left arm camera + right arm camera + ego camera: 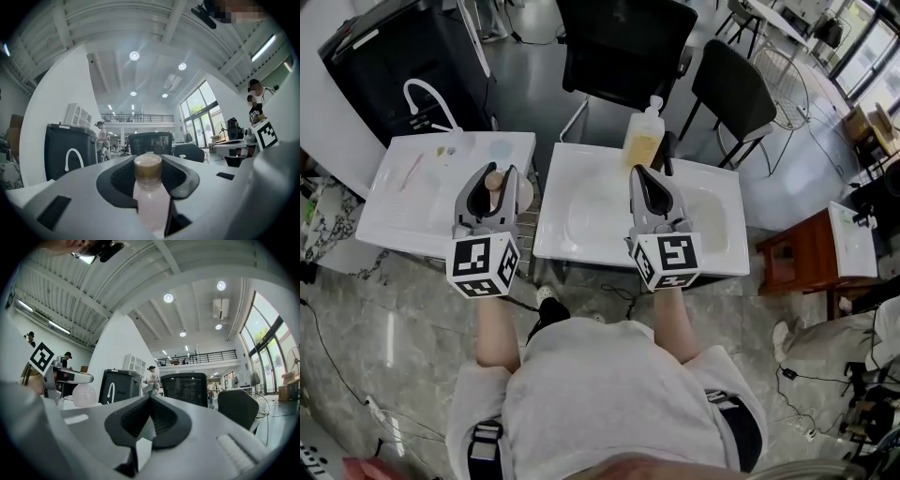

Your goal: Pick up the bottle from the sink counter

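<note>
A small pale pink bottle [494, 181] with a tan cap stands upright between the jaws of my left gripper [495, 172], which is shut on it just off the right edge of the left white counter [394, 216]. In the left gripper view the bottle [150, 197] fills the gap between the dark pads [185, 180]. My right gripper [639, 172] hovers over the white sink [727, 258], shut with its tips touching and nothing in it. The right gripper view shows its closed jaws [150, 398] and, at left, the bottle's [84, 395] round pink body.
A pump dispenser [644, 136] of yellow liquid stands at the sink's back edge. A white faucet [427, 94] rises behind the left counter. Two black chairs [623, 42] [736, 94] and a black bin [394, 56] stand beyond. A wooden stool [802, 258] sits at right.
</note>
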`<action>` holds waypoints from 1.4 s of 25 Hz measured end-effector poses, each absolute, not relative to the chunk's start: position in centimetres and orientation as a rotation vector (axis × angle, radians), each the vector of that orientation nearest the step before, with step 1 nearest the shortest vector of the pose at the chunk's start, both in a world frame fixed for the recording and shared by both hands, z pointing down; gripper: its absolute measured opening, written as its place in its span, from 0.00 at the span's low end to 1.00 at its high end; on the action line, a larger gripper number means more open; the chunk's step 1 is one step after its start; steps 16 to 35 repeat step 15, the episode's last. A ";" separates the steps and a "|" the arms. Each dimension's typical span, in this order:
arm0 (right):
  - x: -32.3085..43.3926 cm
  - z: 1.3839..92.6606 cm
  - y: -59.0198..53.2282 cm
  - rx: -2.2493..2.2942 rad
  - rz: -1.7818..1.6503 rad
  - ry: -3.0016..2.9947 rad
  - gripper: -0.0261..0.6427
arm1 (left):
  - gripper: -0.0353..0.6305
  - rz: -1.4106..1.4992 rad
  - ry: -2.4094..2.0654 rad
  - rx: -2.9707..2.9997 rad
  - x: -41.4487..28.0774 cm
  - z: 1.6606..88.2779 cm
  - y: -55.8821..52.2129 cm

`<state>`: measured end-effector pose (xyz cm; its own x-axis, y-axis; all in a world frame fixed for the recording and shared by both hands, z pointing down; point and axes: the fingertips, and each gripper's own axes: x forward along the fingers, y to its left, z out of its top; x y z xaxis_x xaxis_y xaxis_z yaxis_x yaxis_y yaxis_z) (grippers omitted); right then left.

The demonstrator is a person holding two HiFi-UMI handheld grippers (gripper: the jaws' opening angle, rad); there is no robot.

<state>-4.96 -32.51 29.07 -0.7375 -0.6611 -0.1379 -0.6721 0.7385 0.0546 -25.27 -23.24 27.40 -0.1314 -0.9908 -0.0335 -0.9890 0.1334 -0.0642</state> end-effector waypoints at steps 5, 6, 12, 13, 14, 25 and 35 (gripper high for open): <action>-4.4 29.4 -32.7 -1.104 0.147 2.824 0.06 | 0.25 -0.036 2.301 -2.039 -24.8 27.5 -23.7; -4.3 29.4 -32.8 -1.106 0.146 2.823 0.06 | 0.25 -0.036 2.298 -2.042 -24.7 27.5 -23.8; -4.0 29.4 -33.1 -1.116 0.138 2.816 0.06 | 0.25 -0.039 2.280 -2.056 -24.1 27.3 -24.3; -4.0 29.4 -33.1 -1.116 0.137 2.815 0.06 | 0.25 -0.039 2.278 -2.057 -24.1 27.3 -24.4; -3.9 29.5 -33.2 -1.117 0.136 2.815 0.06 | 0.25 -0.039 2.276 -2.059 -24.0 27.3 -24.5; -3.9 29.5 -33.2 -1.117 0.136 2.814 0.06 | 0.25 -0.039 2.274 -2.060 -24.0 27.3 -24.5; -3.9 29.5 -33.2 -1.117 0.136 2.814 0.06 | 0.25 -0.039 2.274 -2.060 -24.0 27.3 -24.5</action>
